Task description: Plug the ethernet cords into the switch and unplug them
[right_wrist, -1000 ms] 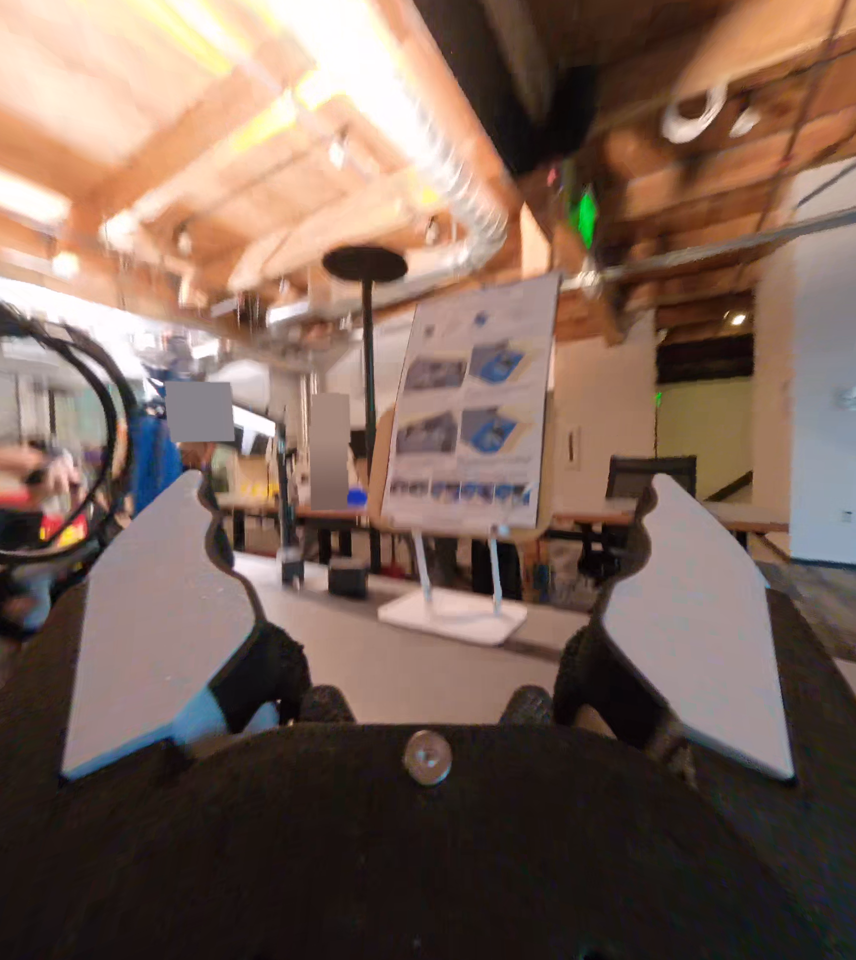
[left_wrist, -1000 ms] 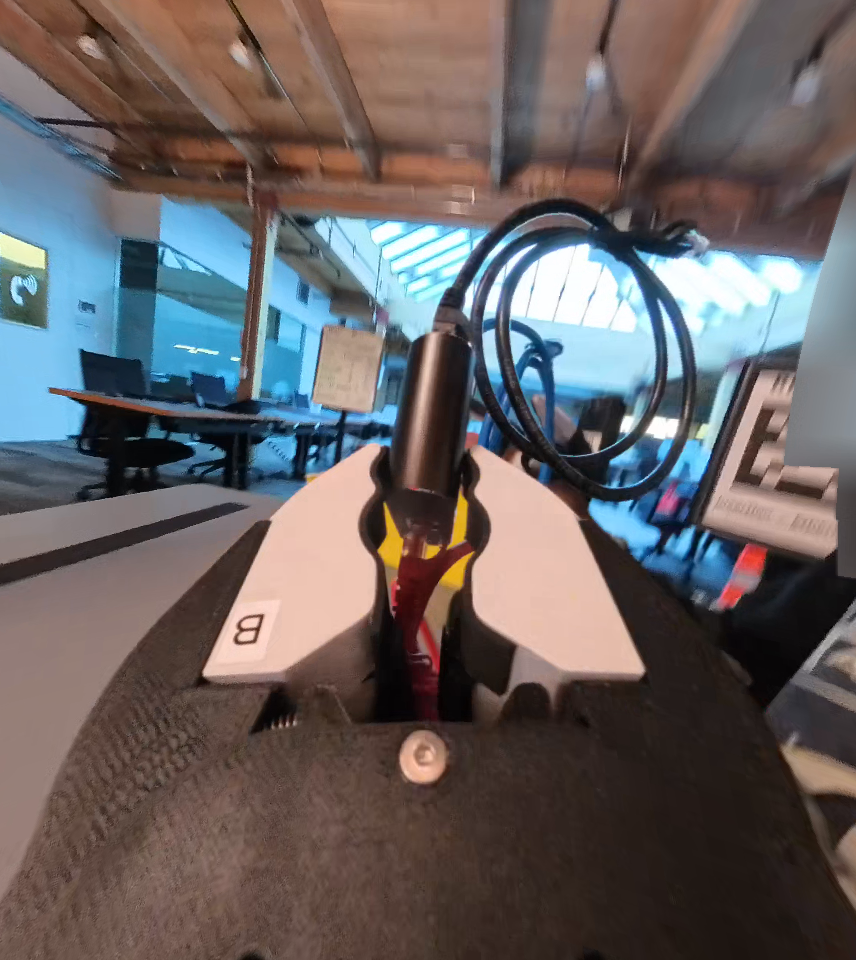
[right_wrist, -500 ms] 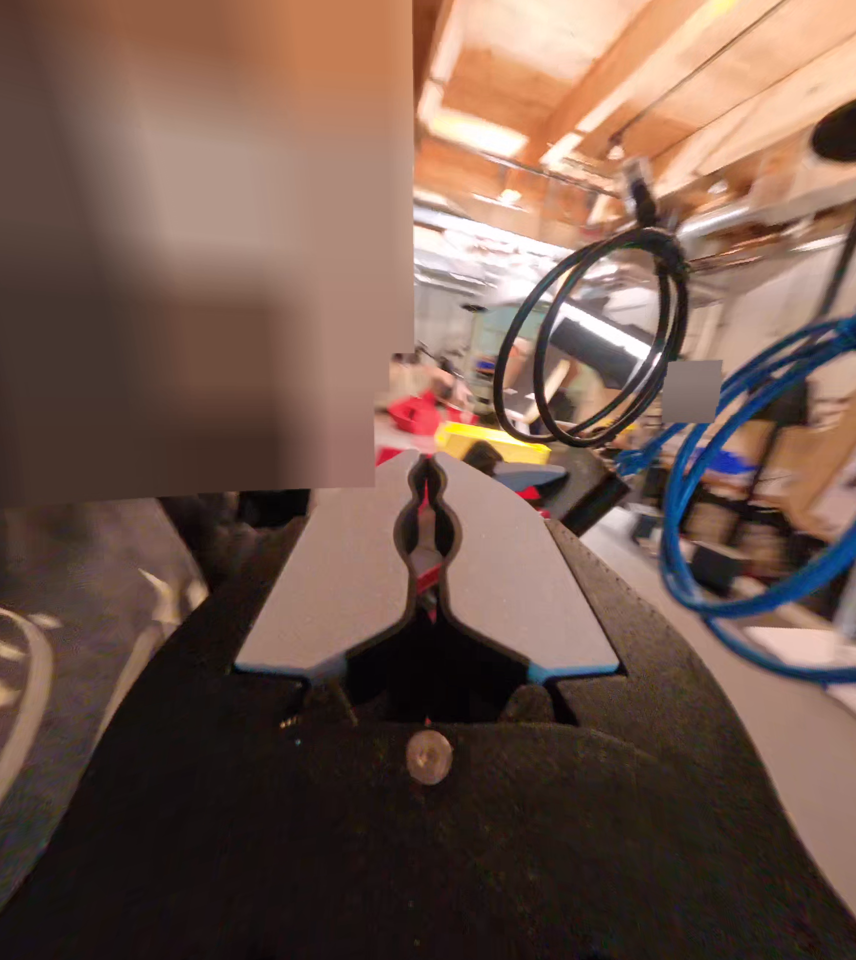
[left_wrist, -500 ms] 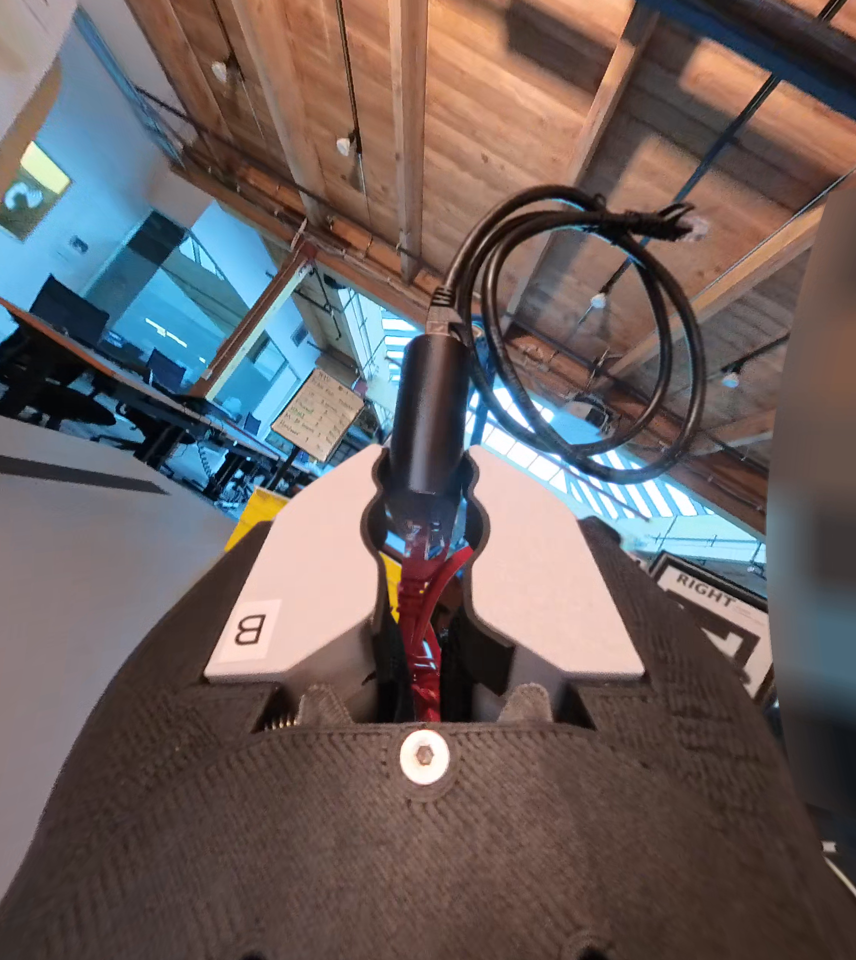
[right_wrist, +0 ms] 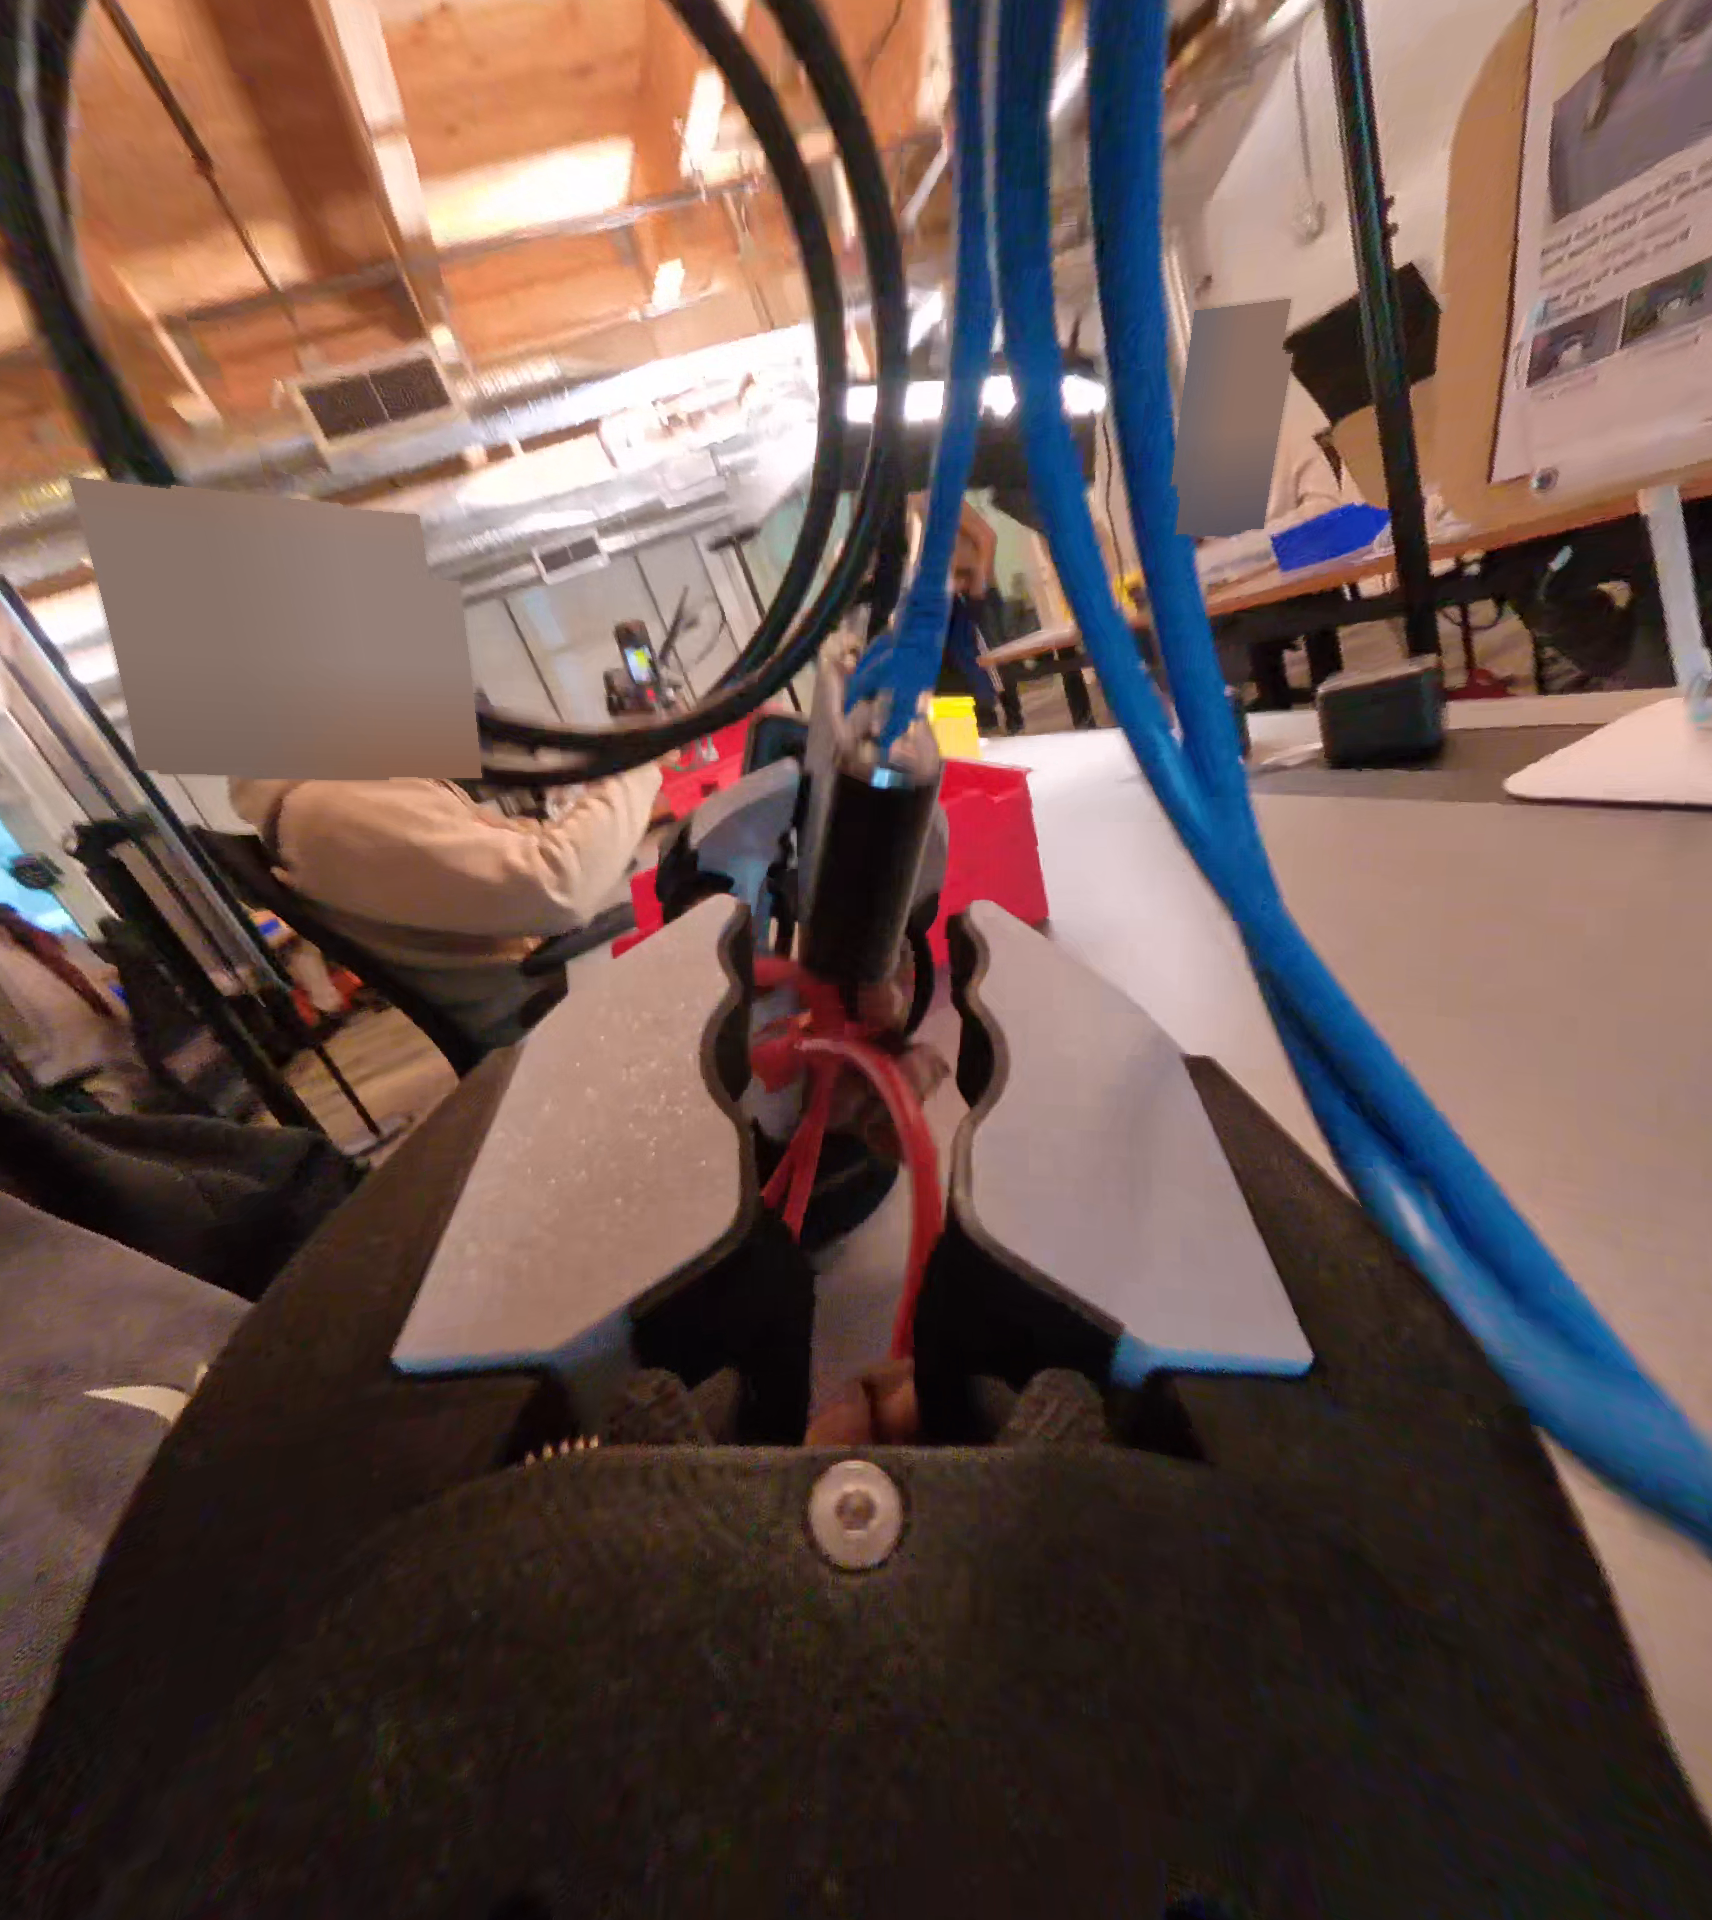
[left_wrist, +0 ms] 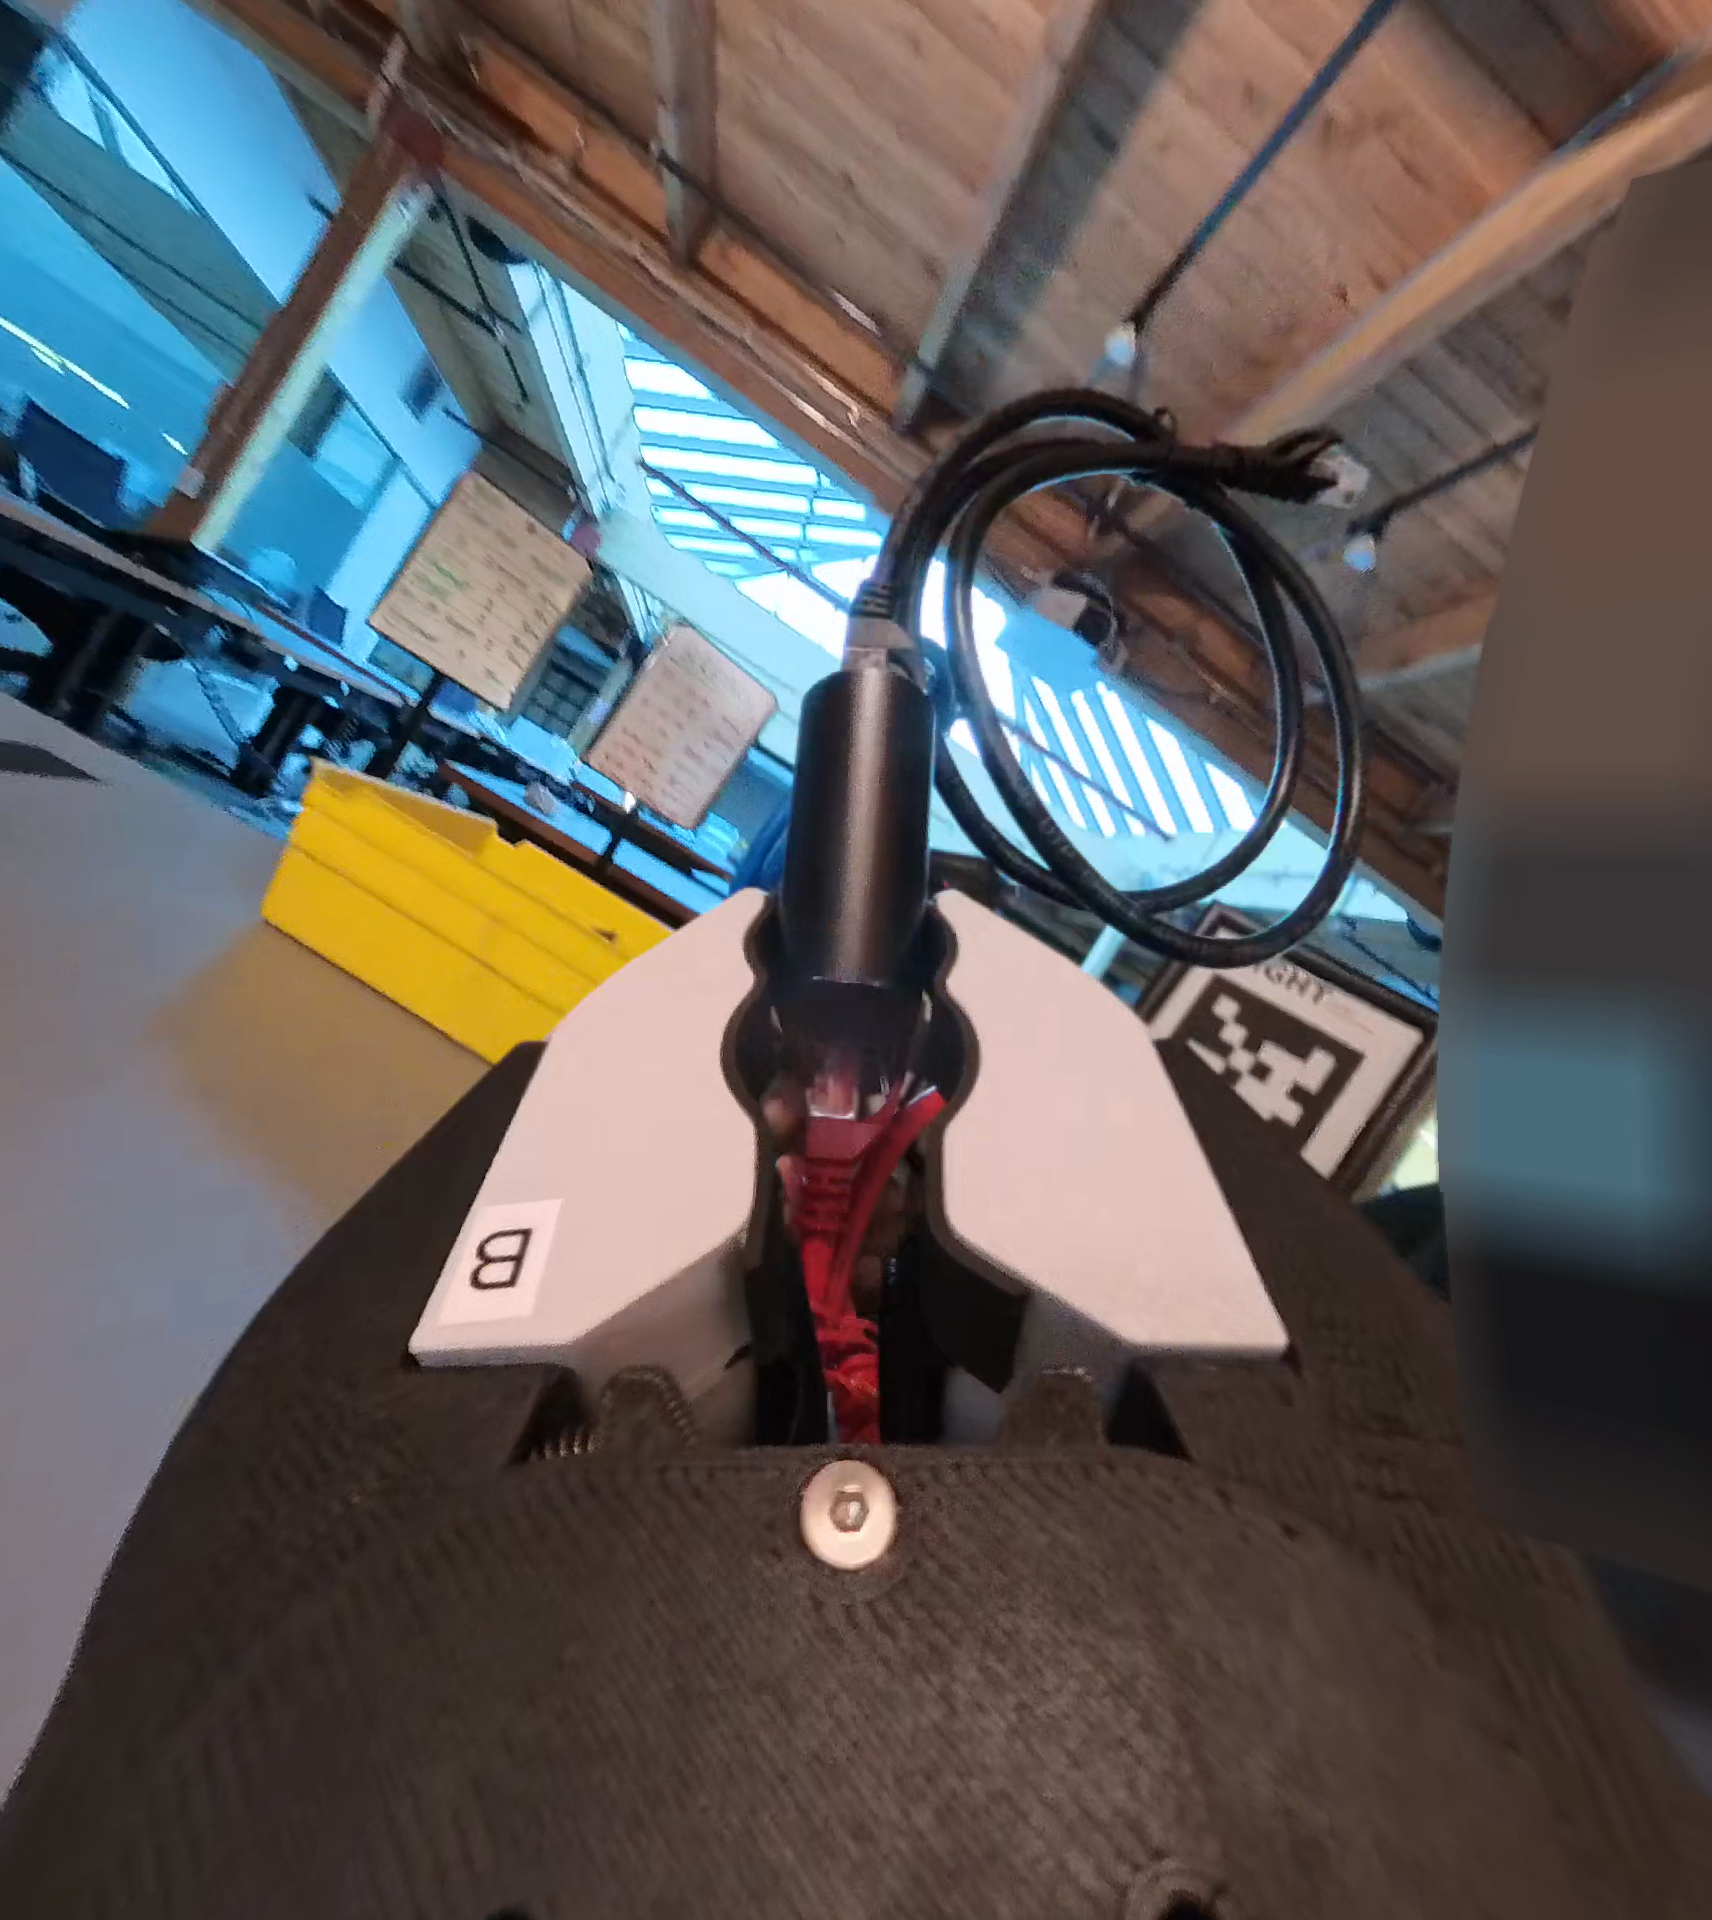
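In the left wrist view, a black cylindrical switch (left_wrist: 857,821) is being clamped between the fingertips of the left gripper (left_wrist: 850,940) at the centre of the frame, standing upright and tilted slightly. A black cord (left_wrist: 1143,686) is being held plugged into its top end, with its loops hanging in the upper right and its free plug (left_wrist: 1293,468) pointing toward the right edge. A red cord (left_wrist: 836,1174) is being held plugged into the lower end, running down between the fingers. Yellow bins (left_wrist: 447,894) are being shown on a grey table (left_wrist: 52,1039) at the left.

In the right wrist view, the right gripper (right_wrist: 847,997) is being kept slightly apart, its fingers flanking the lower end of the switch (right_wrist: 867,873) and the red cord (right_wrist: 893,1101); whether anything is being touched cannot be told. A blue cord (right_wrist: 1132,520) is being held plugged into the switch's top, its loops sweeping down the right side. The black cord (right_wrist: 831,312) is being seen looping across the upper left.
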A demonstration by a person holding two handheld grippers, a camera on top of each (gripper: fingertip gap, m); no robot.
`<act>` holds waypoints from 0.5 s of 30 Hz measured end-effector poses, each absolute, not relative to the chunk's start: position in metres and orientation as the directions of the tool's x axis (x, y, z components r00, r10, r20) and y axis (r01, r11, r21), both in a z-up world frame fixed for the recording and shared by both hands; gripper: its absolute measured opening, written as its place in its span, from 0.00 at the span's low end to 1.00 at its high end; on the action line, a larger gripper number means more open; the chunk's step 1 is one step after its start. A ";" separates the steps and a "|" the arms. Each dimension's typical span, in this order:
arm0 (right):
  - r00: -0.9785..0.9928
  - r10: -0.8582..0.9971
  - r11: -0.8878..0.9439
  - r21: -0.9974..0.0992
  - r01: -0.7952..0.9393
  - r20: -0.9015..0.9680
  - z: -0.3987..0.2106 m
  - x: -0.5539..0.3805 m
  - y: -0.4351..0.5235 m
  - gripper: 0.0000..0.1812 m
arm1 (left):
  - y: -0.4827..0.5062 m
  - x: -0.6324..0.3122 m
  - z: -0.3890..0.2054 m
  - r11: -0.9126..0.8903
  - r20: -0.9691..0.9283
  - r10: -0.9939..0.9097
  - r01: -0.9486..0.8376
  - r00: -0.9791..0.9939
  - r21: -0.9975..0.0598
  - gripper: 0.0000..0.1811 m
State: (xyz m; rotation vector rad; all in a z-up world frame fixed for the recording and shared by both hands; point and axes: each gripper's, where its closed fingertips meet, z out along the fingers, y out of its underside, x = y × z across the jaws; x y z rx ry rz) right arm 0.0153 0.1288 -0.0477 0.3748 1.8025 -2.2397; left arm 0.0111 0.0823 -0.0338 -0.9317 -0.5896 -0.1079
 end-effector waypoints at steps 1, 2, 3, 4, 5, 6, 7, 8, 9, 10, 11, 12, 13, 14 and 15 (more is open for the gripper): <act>-0.934 -0.035 -0.239 -0.904 0.354 -0.356 -0.046 0.014 0.130 0.19 | 0.090 0.013 -0.038 0.572 0.518 0.156 0.351 0.841 -0.741 0.14; -0.931 -0.034 -0.262 -0.896 0.359 -0.363 -0.044 0.011 0.132 0.18 | 0.099 0.016 -0.042 0.531 0.512 0.156 0.365 0.844 -0.764 0.14; -0.931 -0.028 -0.275 -0.892 0.358 -0.365 -0.043 0.009 0.133 0.18 | 0.108 0.019 -0.047 0.480 0.500 0.160 0.375 0.851 -0.793 0.14; -0.932 -0.024 -0.282 -0.892 0.354 -0.362 -0.043 0.007 0.134 0.17 | 0.116 0.023 -0.052 0.430 0.479 0.165 0.374 0.862 -0.822 0.14; -0.934 -0.044 -0.281 -0.893 0.351 -0.354 -0.043 0.009 0.135 0.13 | 0.122 0.026 -0.054 0.396 0.455 0.178 0.360 0.872 -0.845 0.14; -0.934 -0.055 -0.283 -0.891 0.355 -0.354 -0.043 0.010 0.135 0.13 | 0.125 0.026 -0.055 0.383 0.429 0.202 0.332 0.880 -0.862 0.14; -0.931 -0.070 -0.286 -0.887 0.362 -0.358 -0.043 0.010 0.136 0.13 | 0.126 0.026 -0.054 0.386 0.410 0.218 0.307 0.886 -0.870 0.14; -0.925 -0.094 -0.290 -0.878 0.380 -0.369 -0.044 0.011 0.135 0.12 | 0.126 0.027 -0.053 0.385 0.392 0.220 0.289 0.893 -0.876 0.14; -0.912 -0.119 -0.291 -0.865 0.410 -0.393 -0.046 0.013 0.133 0.13 | 0.127 0.029 -0.049 0.397 0.370 0.217 0.265 0.903 -0.879 0.16; -0.898 -0.143 -0.287 -0.850 0.441 -0.417 -0.050 0.017 0.129 0.12 | 0.128 0.031 -0.044 0.422 0.343 0.213 0.231 0.915 -0.877 0.22; -0.884 -0.173 -0.283 -0.838 0.468 -0.435 -0.053 0.022 0.125 0.13 | 0.130 0.031 -0.042 0.436 0.322 0.230 0.198 0.918 -0.878 0.28; -0.870 -0.202 -0.291 -0.821 0.491 -0.449 -0.055 0.027 0.122 0.12 | 0.134 0.032 -0.045 0.424 0.302 0.252 0.175 0.920 -0.888 0.32; -0.858 -0.219 -0.309 -0.800 0.513 -0.465 -0.055 0.028 0.121 0.12 | 0.139 0.037 -0.048 0.393 0.281 0.240 0.172 0.929 -0.904 0.34; -0.845 -0.231 -0.322 -0.782 0.533 -0.481 -0.055 0.027 0.122 0.12 | 0.143 0.041 -0.050 0.356 0.261 0.228 0.169 0.938 -0.919 0.34; -0.835 -0.237 -0.339 -0.764 0.550 -0.496 -0.053 0.024 0.124 0.12 | 0.143 0.040 -0.051 0.339 0.240 0.243 0.150 0.940 -0.929 0.36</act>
